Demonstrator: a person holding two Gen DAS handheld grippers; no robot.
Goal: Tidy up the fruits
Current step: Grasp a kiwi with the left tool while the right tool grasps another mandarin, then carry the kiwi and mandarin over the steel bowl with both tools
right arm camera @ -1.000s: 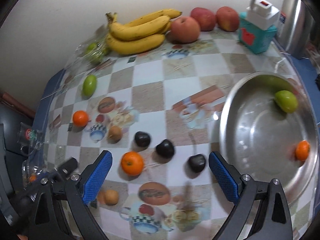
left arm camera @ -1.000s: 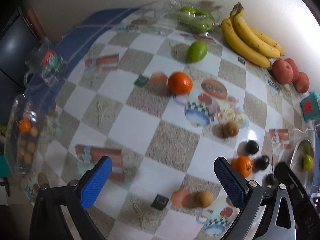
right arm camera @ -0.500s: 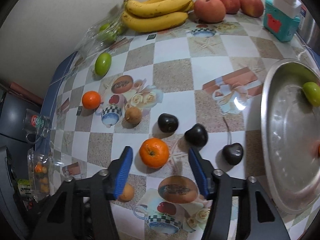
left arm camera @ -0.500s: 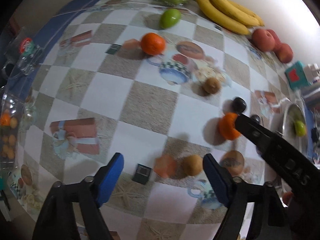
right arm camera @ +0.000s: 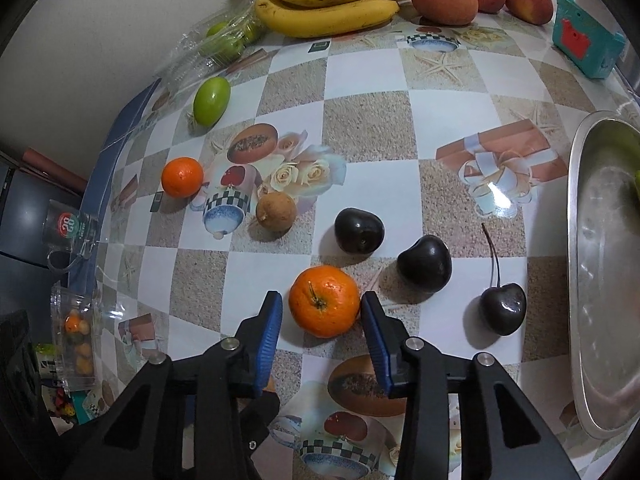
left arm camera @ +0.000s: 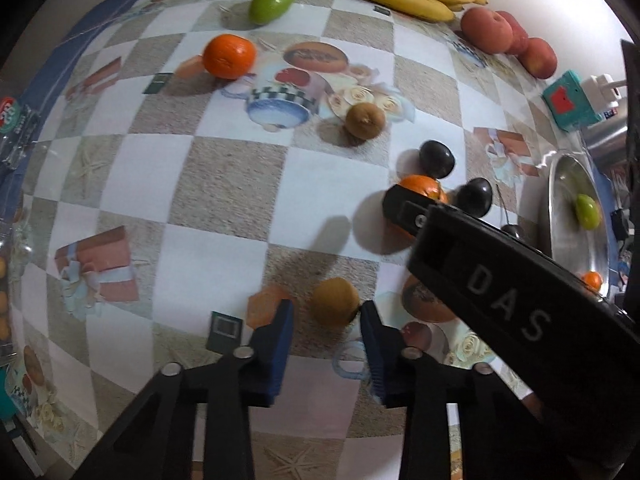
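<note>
Two grippers work left of the metal tray [right arm camera: 592, 280]. Right gripper [right arm camera: 321, 308] jaws spread around a tangerine [right arm camera: 324, 301]; left gripper [left arm camera: 326, 314] jaws spread around a brown fruit [left arm camera: 335, 301].

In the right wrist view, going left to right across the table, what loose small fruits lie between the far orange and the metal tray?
Far orange → brown fruit → near orange between the right gripper's fingers → stemless dark cherry → second dark cherry → stemmed cherry → metal tray.

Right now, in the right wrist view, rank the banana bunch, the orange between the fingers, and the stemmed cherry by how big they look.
1. banana bunch, largest though farthest.
2. orange, nearest the camera.
3. stemmed cherry, smallest.
</note>
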